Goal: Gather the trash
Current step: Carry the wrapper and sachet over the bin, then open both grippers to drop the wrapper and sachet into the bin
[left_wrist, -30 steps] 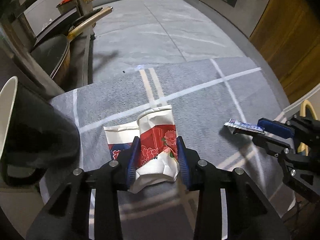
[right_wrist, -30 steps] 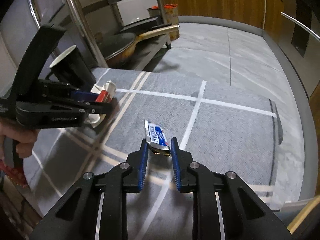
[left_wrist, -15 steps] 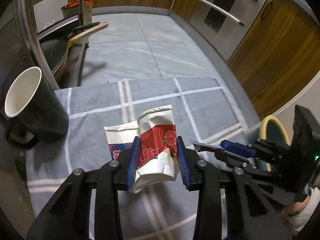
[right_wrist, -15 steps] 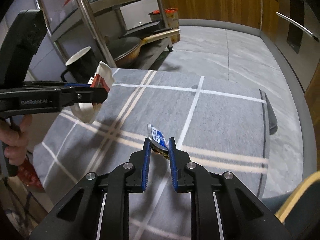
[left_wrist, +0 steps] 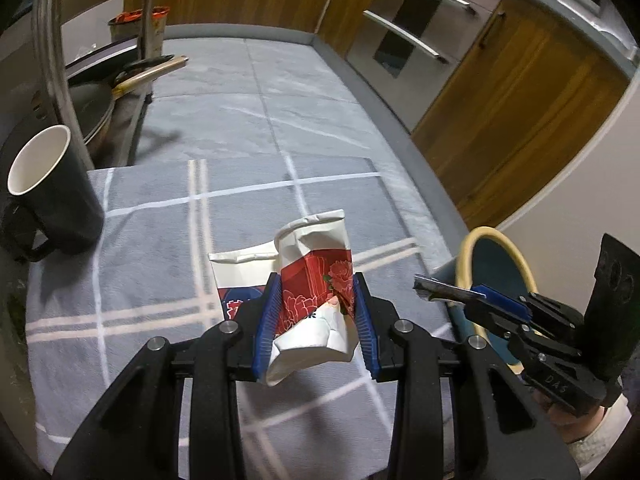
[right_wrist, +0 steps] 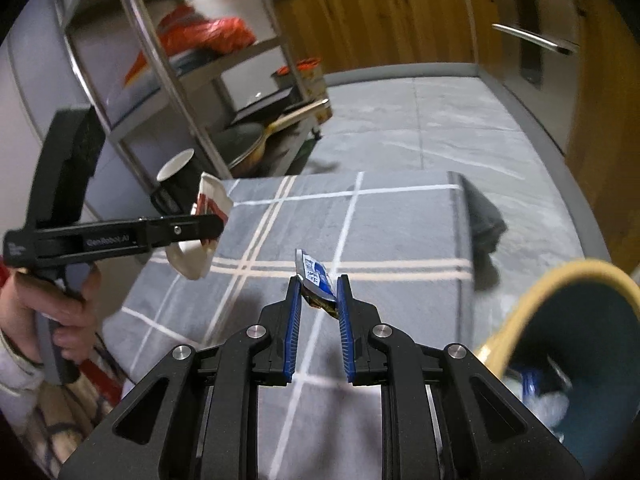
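My left gripper (left_wrist: 315, 284) is shut on a crumpled red and white paper carton (left_wrist: 312, 280), held above the grey checked tablecloth (left_wrist: 160, 280). It also shows in the right wrist view (right_wrist: 200, 236). My right gripper (right_wrist: 319, 284) is shut on a small blue and white wrapper (right_wrist: 316, 280), which also shows in the left wrist view (left_wrist: 436, 289). A dark teal bin with a yellow rim (right_wrist: 536, 300) stands at the table's right edge, with some trash inside (right_wrist: 552, 404). The bin's rim shows in the left wrist view (left_wrist: 468, 252) behind the right gripper.
A black mug with a white inside (left_wrist: 48, 192) stands at the table's far left. A metal rack (right_wrist: 192, 100) with a pan (right_wrist: 244, 148) stands beyond the table. Wooden cabinets (left_wrist: 500, 120) line the right side of the tiled floor.
Both grippers have risen and shifted right with their trash. The bin has come into the right wrist view and lies close beside the right gripper.
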`<state>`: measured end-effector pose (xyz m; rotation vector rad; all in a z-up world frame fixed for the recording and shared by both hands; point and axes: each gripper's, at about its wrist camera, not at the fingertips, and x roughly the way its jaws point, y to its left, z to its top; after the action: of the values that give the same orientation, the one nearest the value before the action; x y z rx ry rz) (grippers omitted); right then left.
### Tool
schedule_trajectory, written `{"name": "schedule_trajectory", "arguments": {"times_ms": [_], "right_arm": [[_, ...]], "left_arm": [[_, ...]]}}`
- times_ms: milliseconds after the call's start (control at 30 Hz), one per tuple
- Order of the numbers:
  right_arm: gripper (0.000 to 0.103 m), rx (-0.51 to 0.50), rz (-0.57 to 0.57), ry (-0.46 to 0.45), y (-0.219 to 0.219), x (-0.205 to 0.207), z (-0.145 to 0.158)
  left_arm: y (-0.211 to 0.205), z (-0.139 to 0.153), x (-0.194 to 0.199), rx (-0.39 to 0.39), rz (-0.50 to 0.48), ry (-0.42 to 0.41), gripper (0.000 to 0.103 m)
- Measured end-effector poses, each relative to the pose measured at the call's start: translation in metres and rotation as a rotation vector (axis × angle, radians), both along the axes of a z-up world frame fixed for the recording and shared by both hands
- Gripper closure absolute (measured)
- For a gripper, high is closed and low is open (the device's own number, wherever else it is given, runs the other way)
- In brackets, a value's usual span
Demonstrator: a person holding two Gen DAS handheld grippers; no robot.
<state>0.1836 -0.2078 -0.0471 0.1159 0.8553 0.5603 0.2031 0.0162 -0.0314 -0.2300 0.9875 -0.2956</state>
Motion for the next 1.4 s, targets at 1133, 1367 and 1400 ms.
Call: {"name": "schedule_trajectory", "arguments": {"times_ms": [1133,1367,1400], "right_arm": [[0.084,0.031,-0.436,0.047,-0.190,-0.086,-0.008],[0.082,0.041,-0.447,0.127,-0.197,-0.074,-0.030],[0.082,0.037,-0.447,0.135,-0.196,-0.073,-0.033]], "left_arm": [[-0.238,-0.006,-0.012,-0.248,-0.360,0.008,0.065],[-0.252,-0.033,-0.001,-0.205,-0.357,0.053,0.065],[-0.252,-0.038,0.001,-0.209,-0.357,0.063,0.064]]}}
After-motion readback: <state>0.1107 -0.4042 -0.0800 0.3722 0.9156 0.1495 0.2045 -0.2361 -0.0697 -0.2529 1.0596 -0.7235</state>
